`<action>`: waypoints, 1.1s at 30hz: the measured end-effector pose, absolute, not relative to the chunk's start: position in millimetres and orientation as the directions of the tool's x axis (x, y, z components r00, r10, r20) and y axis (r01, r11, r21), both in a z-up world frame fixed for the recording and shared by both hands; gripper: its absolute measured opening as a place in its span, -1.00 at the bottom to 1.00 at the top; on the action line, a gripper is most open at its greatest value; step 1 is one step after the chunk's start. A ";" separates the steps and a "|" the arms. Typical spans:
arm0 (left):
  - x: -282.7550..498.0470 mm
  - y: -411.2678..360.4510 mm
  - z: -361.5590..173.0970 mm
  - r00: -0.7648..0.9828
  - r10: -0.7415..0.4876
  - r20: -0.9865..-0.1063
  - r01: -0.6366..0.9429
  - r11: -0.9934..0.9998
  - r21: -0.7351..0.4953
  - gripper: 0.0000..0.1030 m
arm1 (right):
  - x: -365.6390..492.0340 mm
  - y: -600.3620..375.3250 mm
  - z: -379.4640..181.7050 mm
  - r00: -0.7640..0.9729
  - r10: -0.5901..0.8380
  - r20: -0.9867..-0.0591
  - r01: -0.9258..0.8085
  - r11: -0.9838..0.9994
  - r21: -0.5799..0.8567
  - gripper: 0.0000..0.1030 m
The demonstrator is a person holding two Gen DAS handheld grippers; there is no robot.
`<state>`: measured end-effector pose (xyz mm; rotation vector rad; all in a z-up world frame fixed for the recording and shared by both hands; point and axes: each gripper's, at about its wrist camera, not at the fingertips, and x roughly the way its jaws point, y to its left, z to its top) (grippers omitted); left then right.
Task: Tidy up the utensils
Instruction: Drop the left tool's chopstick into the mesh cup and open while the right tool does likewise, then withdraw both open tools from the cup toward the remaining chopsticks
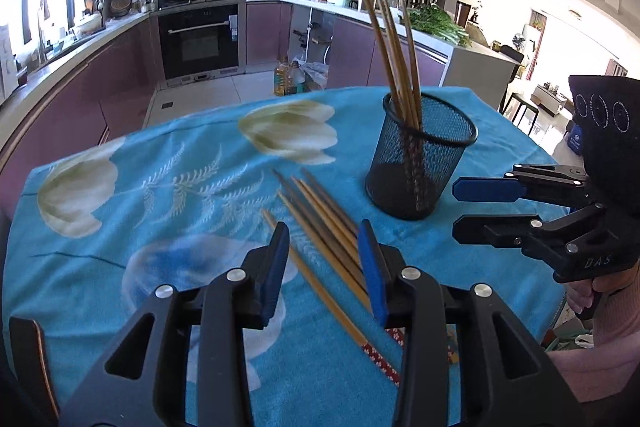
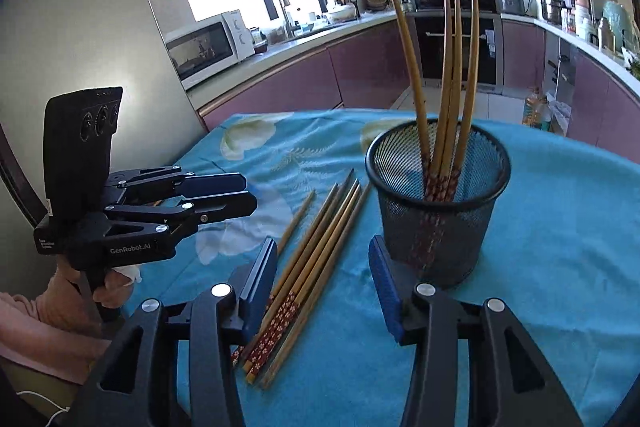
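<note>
Loose brown bamboo chopsticks [image 1: 320,227] are laid lengthwise directly ahead of the left gripper [image 1: 326,269], between its parted, empty jaws. The right gripper [image 2: 324,287], likewise parted and empty, is set just beside them, with the black mesh cup [image 2: 438,203] ahead to its right.

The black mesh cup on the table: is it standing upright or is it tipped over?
Upright. The mesh cup stands on its base on the blue tablecloth, with its round rim facing up, and four chopsticks stand inside it.

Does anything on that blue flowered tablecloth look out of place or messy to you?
Yes: a loose bunch of wooden chopsticks with red patterned ends lies flat on the blue flowered tablecloth, beside the black mesh cup, where four matching chopsticks already stand upright. One lies apart from the bunch. Nothing looks spilled or broken.
</note>
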<state>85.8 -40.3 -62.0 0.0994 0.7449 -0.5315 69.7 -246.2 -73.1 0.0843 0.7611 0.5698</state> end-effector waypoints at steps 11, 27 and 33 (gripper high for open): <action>87.7 -45.6 -103.7 0.538 -0.375 -0.755 0.452 0.884 -0.117 -0.31 | 78.0 -227.4 -112.9 0.526 0.451 -0.722 -0.408 0.878 0.251 -0.12; 89.4 -55.1 -113.4 0.532 -0.329 -0.780 0.449 0.891 -0.069 -0.37 | 79.8 -216.9 -117.6 0.546 0.374 -0.750 -0.398 0.903 0.161 -0.18; 91.6 -54.4 -113.4 0.534 -0.314 -0.785 0.447 0.893 -0.053 -0.49 | 78.7 -216.6 -115.9 0.544 0.360 -0.758 -0.401 0.905 0.143 -0.25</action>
